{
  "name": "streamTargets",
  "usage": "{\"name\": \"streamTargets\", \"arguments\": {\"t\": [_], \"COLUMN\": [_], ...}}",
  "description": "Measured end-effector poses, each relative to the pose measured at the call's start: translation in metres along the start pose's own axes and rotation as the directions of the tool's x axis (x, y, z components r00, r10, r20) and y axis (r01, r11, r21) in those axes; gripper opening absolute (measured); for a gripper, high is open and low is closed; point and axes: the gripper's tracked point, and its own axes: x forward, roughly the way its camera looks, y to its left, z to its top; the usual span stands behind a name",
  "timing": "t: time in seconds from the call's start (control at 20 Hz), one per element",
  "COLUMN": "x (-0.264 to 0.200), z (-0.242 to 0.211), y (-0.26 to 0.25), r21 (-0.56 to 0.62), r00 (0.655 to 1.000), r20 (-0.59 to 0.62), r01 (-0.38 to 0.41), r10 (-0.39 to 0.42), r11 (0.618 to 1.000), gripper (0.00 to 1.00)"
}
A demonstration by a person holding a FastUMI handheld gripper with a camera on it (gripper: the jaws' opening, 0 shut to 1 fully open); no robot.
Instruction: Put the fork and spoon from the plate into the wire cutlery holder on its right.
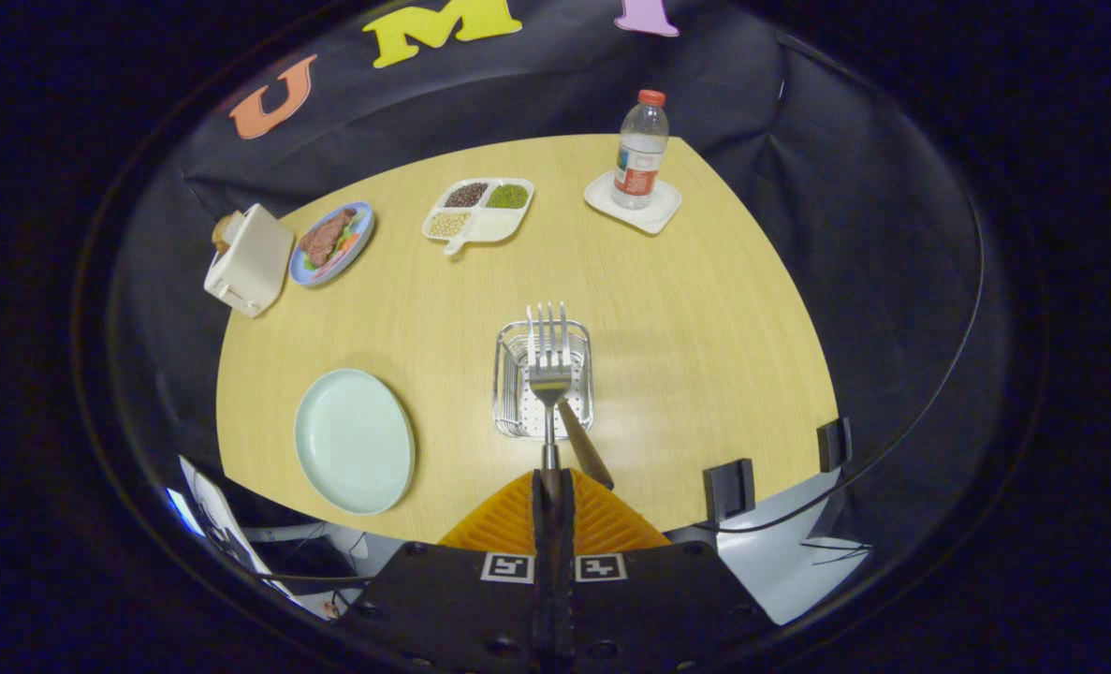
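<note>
On the far left, well beyond the tongs, a cream toaster (248,260) stands at the edge of the wooden table (705,309), a slice of bread poking out at its back. Just beside it sits a blue plate (332,243) holding meat and some greens. Nearer, to the left of the tongs, lies the pale green plate (354,440), bare on top. Farther off, past that plate, is a white divided tray (476,213) with dark, green and pale grains in three of its sections.

The tongs (552,487) are pressed together on the handle of the fork (548,360), which points straight ahead with its prongs raised over the wire cutlery holder (543,393). The holder stands just ahead of the tongs. A brown-handled piece of cutlery (585,454), likely the spoon, leans out of the holder's near side toward the tongs; its head is hidden behind the fork.

Far off to the right, a clear bottle (639,154) with a red cap stands upright on a white coaster (634,204).
</note>
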Motion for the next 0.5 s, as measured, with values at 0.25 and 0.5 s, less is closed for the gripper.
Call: {"name": "streamTargets", "arguments": {"t": [0.25,0.5], "x": [0.0081,0.0092], "z": [-0.0038,-0.0038], "y": [0.006,0.0078], "r21": [-0.004,0.001], "r00": [0.999,1.0], "r20": [-0.029,-0.023], "r01": [-0.014,-0.016], "r10": [0.014,0.016], "r11": [1.0,1.0], "gripper": [0.04,0.08]}}
